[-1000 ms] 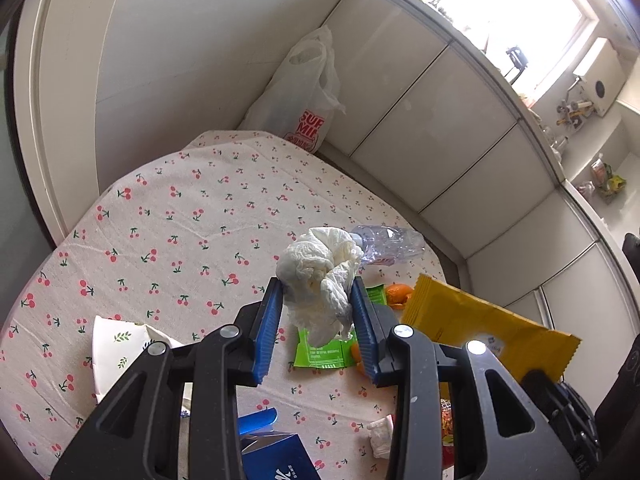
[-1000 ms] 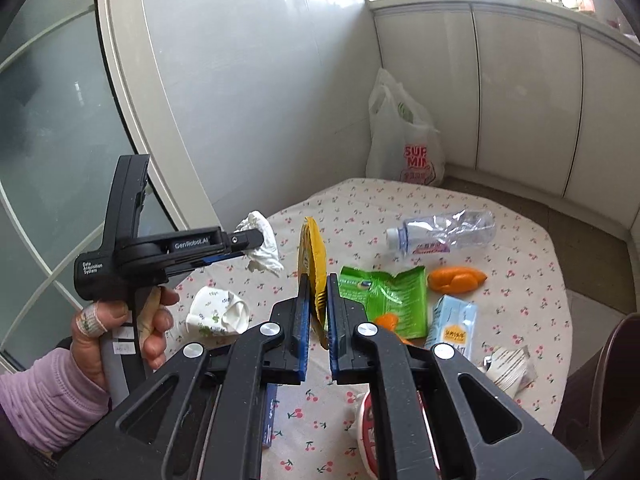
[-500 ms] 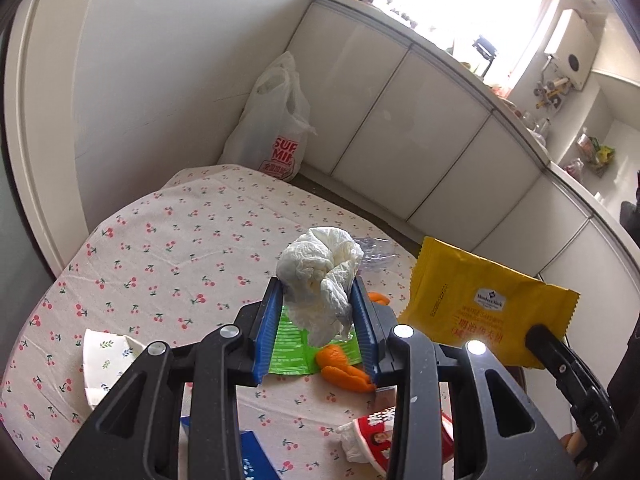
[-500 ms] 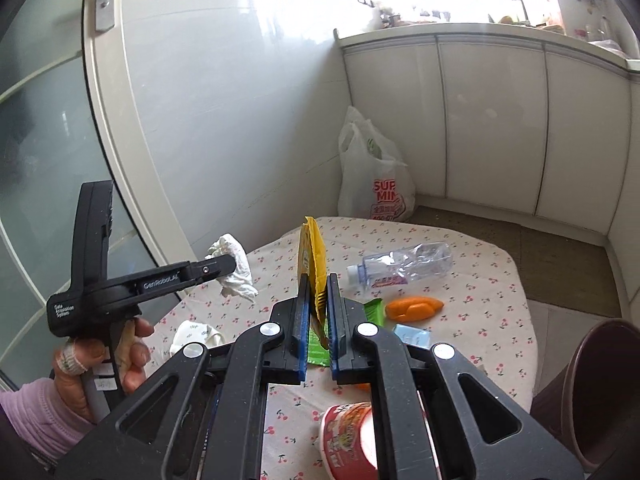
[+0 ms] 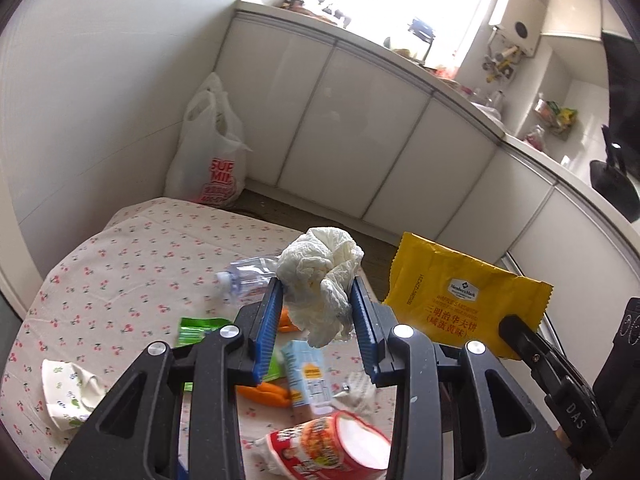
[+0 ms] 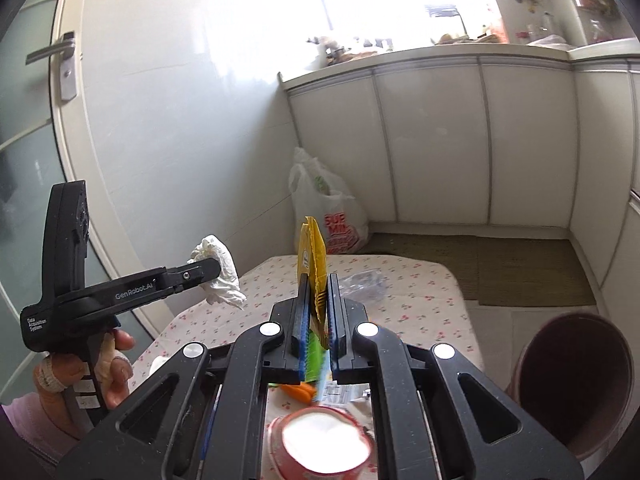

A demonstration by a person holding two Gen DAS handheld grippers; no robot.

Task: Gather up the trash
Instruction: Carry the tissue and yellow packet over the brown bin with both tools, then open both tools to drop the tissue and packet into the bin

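Note:
My left gripper [image 5: 316, 292] is shut on a crumpled white tissue [image 5: 320, 276] and holds it above the table; it also shows in the right wrist view [image 6: 218, 270]. My right gripper [image 6: 316, 292] is shut on a yellow snack wrapper [image 6: 312, 264], seen flat in the left wrist view [image 5: 460, 296]. Below on the cherry-print tablecloth [image 5: 132, 264] lie a clear bottle [image 5: 244, 276], a green wrapper [image 5: 196, 330], orange peel [image 5: 264, 394], a small carton [image 5: 308, 376], a red-white cup [image 5: 332, 444] and a paper cup [image 5: 68, 392].
A dark red bin [image 6: 576, 384] stands on the floor right of the table. A white plastic bag [image 5: 208, 152] sits by the wall cabinets [image 5: 360, 128]. A glass door with a handle [image 6: 52, 64] is at left.
Both grippers have risen and swung right with their loads. The bin has come further into the right wrist view. More trash at the table's near edge shows.

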